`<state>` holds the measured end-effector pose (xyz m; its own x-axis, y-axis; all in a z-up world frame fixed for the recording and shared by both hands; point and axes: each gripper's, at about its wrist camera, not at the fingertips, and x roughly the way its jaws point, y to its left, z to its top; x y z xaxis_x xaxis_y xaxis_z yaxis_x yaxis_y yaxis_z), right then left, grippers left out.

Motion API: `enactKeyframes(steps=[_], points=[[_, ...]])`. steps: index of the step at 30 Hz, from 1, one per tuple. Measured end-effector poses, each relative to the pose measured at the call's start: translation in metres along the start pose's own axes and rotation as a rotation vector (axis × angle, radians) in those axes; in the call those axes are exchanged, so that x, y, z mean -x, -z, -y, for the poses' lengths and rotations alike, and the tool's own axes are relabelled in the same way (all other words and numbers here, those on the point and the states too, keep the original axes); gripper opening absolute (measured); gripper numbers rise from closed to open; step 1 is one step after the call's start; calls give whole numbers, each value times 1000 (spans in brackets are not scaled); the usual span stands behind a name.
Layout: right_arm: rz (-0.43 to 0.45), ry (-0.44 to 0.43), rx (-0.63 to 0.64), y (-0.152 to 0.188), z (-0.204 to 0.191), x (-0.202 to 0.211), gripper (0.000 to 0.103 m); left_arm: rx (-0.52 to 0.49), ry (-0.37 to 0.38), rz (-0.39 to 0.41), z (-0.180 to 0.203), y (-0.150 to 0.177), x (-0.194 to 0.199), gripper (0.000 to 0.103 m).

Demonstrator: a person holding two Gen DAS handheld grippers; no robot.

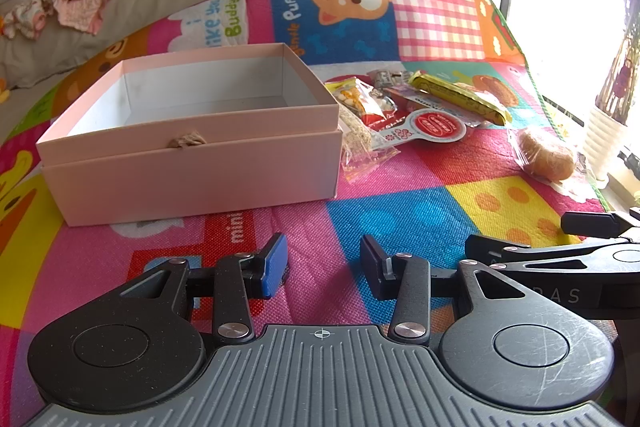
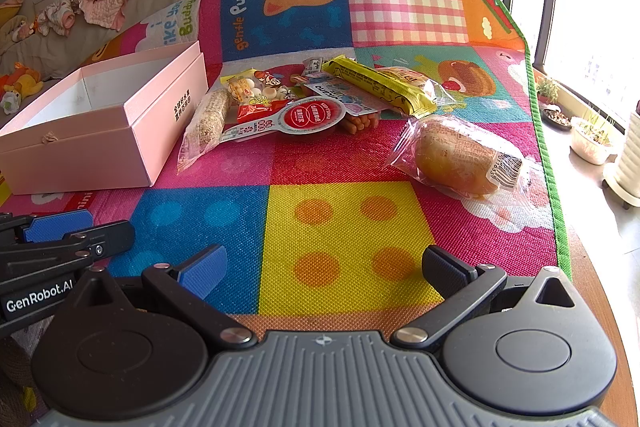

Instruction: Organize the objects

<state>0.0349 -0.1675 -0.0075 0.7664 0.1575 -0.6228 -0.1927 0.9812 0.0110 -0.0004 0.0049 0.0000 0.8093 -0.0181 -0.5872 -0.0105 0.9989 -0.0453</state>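
Right wrist view: colourful play mat [image 2: 344, 227] beside a bright window [image 2: 592, 11].

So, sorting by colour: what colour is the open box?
Pale pink outside, white inside; clearest in the left wrist view.

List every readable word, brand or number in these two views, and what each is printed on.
"gentle Puppy": play mat, blue dog panel.
"Buddy": mat, white cloud patch.
"mini": mat, near the pink box.
"GenRobot.AI": left gripper body.
Black print on the box side, snack wrappers and the bread bag barcode: too small to read.
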Motion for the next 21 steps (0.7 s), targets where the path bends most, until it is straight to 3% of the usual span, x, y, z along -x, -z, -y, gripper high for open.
enactKeyframes(steps=[21], points=[[-15,-21,6,0,2,-1,103,-4,-3,0,1,0,0,46]])
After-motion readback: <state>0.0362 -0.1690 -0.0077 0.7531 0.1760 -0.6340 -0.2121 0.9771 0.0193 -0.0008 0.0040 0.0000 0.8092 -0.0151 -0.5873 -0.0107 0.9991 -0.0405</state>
